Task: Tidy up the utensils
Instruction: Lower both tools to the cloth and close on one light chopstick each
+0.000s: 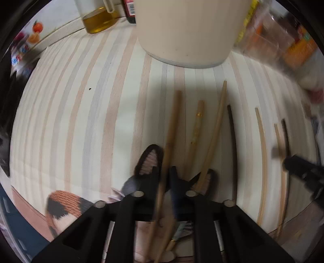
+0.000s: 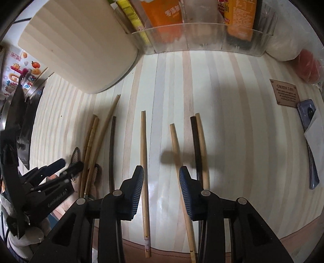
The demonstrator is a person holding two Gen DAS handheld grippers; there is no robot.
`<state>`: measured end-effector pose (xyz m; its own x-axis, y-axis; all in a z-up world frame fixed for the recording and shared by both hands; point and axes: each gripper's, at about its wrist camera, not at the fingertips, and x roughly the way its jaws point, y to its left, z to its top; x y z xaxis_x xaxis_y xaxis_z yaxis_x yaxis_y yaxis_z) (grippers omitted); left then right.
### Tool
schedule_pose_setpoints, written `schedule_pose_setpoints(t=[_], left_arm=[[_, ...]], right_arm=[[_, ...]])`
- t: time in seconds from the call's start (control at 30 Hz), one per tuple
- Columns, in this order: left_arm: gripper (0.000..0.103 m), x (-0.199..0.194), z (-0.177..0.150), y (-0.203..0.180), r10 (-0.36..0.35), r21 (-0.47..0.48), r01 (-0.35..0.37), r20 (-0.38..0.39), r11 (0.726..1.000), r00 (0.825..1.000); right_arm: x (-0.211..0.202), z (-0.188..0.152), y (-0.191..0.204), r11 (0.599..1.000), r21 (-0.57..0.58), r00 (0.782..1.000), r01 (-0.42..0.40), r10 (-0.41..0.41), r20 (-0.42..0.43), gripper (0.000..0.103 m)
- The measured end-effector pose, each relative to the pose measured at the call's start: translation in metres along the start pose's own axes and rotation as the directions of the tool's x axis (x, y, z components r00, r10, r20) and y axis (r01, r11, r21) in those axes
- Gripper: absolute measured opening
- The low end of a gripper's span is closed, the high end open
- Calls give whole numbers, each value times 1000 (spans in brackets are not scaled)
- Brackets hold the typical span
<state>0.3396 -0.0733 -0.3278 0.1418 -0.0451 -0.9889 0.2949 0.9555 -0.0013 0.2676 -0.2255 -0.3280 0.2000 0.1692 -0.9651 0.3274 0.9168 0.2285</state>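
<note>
Left wrist view: the left tool (image 1: 164, 172) has its two fingers nearly together around one light wooden chopstick (image 1: 172, 129), which runs up between the pads toward the far end of the striped bench (image 1: 81, 121). Just right of it lie a shorter patterned chopstick (image 1: 196, 129) and another long light one (image 1: 215, 131), then a dark chopstick (image 1: 232, 145) and more thin sticks farther right. Beyond them stands a cream tub (image 1: 188, 30), with a jar of yellow liquid (image 1: 97, 18) to its left.

Right wrist view: the right tool (image 2: 161, 180) is wide open and holds nothing. A light chopstick (image 2: 144, 153) lies just beside its left finger, and another (image 2: 175, 145) lies near its right finger. Farther right a dark and a light chopstick (image 2: 199, 145) lie side by side. At the far edge sits a clear tray of packets (image 2: 202, 38).
</note>
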Motion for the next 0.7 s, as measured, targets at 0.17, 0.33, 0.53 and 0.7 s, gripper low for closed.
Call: schedule_pose_setpoints(t=[0.17,0.33,0.53,0.7], left_arm=[[6,0,-5,23,8,-118,-8,2,993,1000],[6,-1,-16,47,23,-194,-24,-8,981,1000],[6,-4,-35,59,38,-217,-40,-16,975,999],[6,-6,-49,54,39,-186,-44,-32,981,999]], right_arm=[[7,5,8,1000,-10,1000,1,-1,-20,35],[24,8,22,1000,-22,999,2,-3,-45,35],[41,12,49,986,-129,992,109,-115,-46,24],[43,4,44,973,-190,981,134,-157,-113,7]])
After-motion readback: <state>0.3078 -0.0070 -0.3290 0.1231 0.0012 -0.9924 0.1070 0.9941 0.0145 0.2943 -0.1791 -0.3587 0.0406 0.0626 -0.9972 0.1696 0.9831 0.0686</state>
